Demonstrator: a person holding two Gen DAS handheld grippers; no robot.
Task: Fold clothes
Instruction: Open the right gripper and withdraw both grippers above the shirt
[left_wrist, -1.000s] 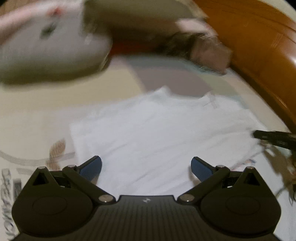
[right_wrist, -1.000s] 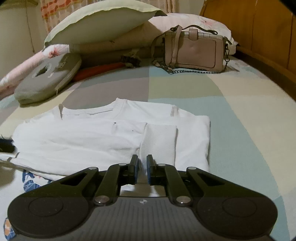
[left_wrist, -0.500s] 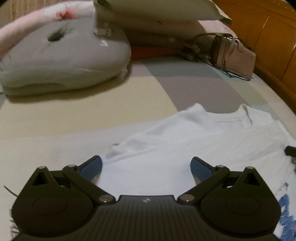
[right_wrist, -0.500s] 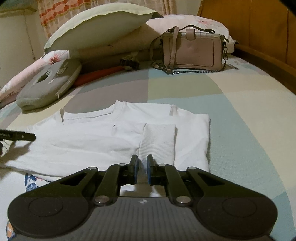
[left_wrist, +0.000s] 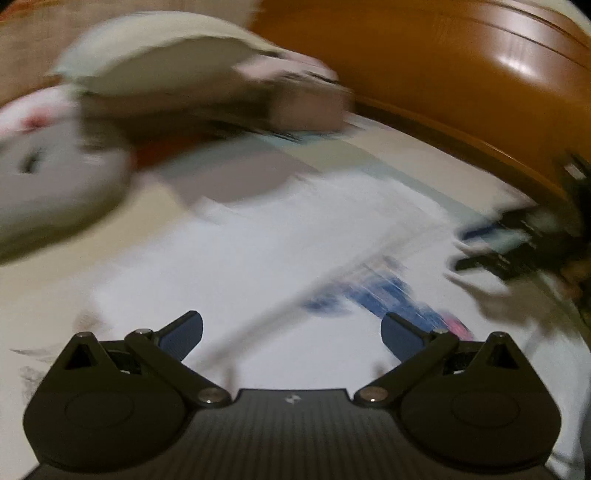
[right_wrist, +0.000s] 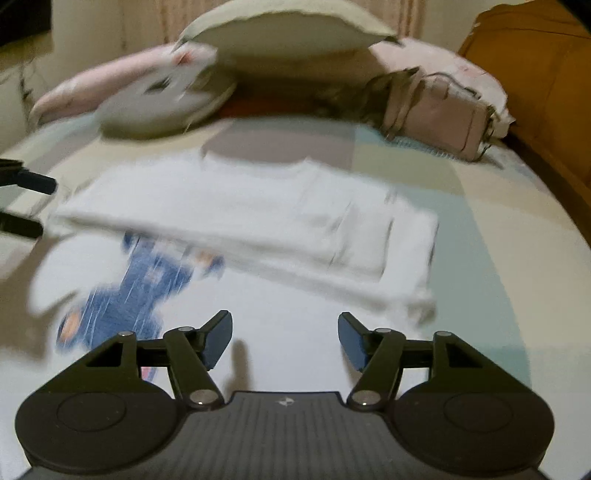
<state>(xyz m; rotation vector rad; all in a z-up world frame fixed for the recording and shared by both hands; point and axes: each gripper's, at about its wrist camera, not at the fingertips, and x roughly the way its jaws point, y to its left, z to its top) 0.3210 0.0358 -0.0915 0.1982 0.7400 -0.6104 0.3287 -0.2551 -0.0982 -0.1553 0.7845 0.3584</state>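
The folded white cotton shirt with a blue print (right_wrist: 258, 229) lies flat on the pastel patchwork bedsheet (right_wrist: 480, 229), before a pink leather handbag (right_wrist: 443, 122). The left gripper (left_wrist: 291, 328) and the right gripper (right_wrist: 284, 334) both hover with fingers apart, holding nothing; the blur perhaps hides finer folds.

White shirt (right_wrist: 258, 206) ahead of the fingers, plain white on its folded part; a blue print (right_wrist: 140, 291) with orange and pink spots shows left of the right gripper's (right_wrist: 284, 338) fingers. Finger pads (right_wrist: 218, 339): dark blue on black bodies. Bedsheet (right_wrist: 461, 206): blocks of cream, grey and pale green. Far ahead: pale green pillow (right_wrist: 288, 33), grey cushion (right_wrist: 162, 107), dusty pink handbag (right_wrist: 439, 122), orange-brown wooden headboard (left_wrist: 443, 74).
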